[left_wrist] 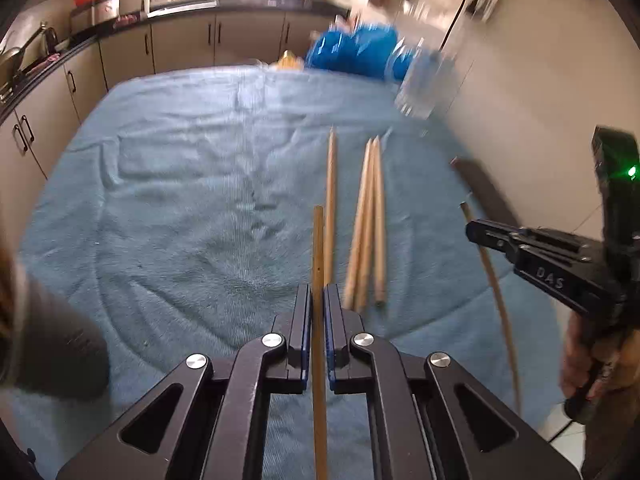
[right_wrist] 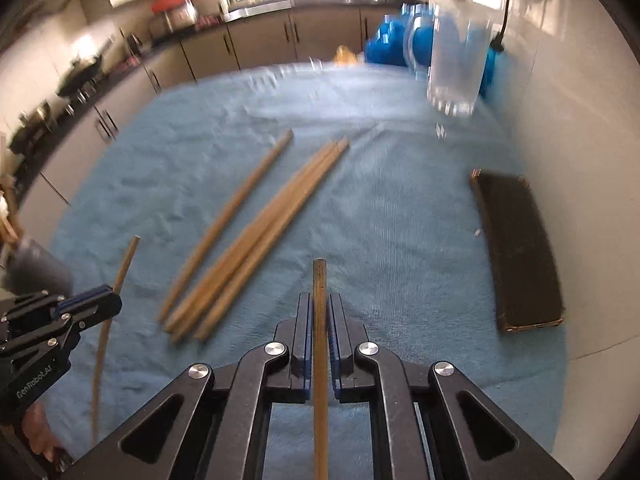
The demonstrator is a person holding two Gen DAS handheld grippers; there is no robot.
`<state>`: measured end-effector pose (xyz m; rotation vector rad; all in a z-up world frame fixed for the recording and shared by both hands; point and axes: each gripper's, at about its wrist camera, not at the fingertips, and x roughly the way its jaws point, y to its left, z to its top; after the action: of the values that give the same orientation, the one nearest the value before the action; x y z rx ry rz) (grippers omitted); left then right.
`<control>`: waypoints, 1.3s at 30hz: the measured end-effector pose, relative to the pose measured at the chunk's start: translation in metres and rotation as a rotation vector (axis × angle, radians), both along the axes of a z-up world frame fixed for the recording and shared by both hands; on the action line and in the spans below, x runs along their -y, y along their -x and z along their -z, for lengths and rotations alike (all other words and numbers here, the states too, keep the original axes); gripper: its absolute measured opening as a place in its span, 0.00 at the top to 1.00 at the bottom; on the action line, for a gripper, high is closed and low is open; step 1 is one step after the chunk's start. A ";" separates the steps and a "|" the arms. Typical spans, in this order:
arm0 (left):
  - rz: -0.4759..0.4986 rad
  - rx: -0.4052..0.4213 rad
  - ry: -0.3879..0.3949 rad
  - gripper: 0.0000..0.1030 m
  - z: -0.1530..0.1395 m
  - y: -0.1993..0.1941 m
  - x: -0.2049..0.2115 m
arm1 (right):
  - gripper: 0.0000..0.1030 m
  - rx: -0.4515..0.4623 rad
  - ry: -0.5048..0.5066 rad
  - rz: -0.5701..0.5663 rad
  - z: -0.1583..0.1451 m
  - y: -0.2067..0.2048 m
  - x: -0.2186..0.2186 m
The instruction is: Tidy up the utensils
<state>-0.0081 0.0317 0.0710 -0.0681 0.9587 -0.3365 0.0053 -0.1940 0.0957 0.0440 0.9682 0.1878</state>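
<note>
Holding one wooden stick each, the two grippers are shut tight on thin brown chopsticks. The left gripper (left_wrist: 318, 300) pinches a chopstick (left_wrist: 319, 240) between its blue pads, and the right gripper (right_wrist: 320, 308) pinches another chopstick (right_wrist: 319, 284) the same way. Four more loose chopsticks (right_wrist: 248, 236) lie on the blue towel (right_wrist: 380, 220), three bunched close and one just beside them.

To do this step well, keep each squeeze firm, because a smooth round stick can slip or spin. Lift both sticks clear of the towel, and point the tips down into the clear glass (right_wrist: 456, 60) at the far side (that looks like the place for them, but it is blurry, so I am not sure). Let go only when a tip is well inside.

The sticks are long, hard and thin, with narrow tips. The towel is soft and fuzzy with small wrinkles. A flat dark box (right_wrist: 520, 248) lies near the wall.
</note>
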 end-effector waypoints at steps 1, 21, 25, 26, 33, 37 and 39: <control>-0.001 0.028 0.017 0.94 -0.009 0.010 -0.003 | 0.93 0.024 -0.003 0.001 -0.007 0.006 -0.001; -0.104 0.407 0.162 0.94 -0.129 0.128 -0.069 | 0.93 0.495 -0.238 -0.006 -0.131 0.096 -0.034; -0.138 0.450 0.169 0.94 -0.152 0.134 -0.096 | 0.93 0.551 -0.316 -0.022 -0.148 0.090 -0.061; -0.158 0.467 0.164 0.94 -0.160 0.135 -0.105 | 0.93 0.559 -0.338 -0.027 -0.151 0.085 -0.069; -0.277 0.555 0.105 0.94 -0.201 0.136 -0.162 | 0.93 0.589 -0.468 -0.091 -0.174 0.049 -0.143; -0.332 0.580 0.078 0.94 -0.213 0.124 -0.191 | 0.93 0.623 -0.497 -0.131 -0.186 0.032 -0.194; -0.349 0.570 0.078 0.94 -0.211 0.112 -0.202 | 0.93 0.646 -0.503 -0.143 -0.189 0.025 -0.215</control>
<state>-0.1204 0.2339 0.2819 -0.1969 0.3571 -0.0586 -0.0198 0.0213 0.2844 0.3549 0.2615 0.5382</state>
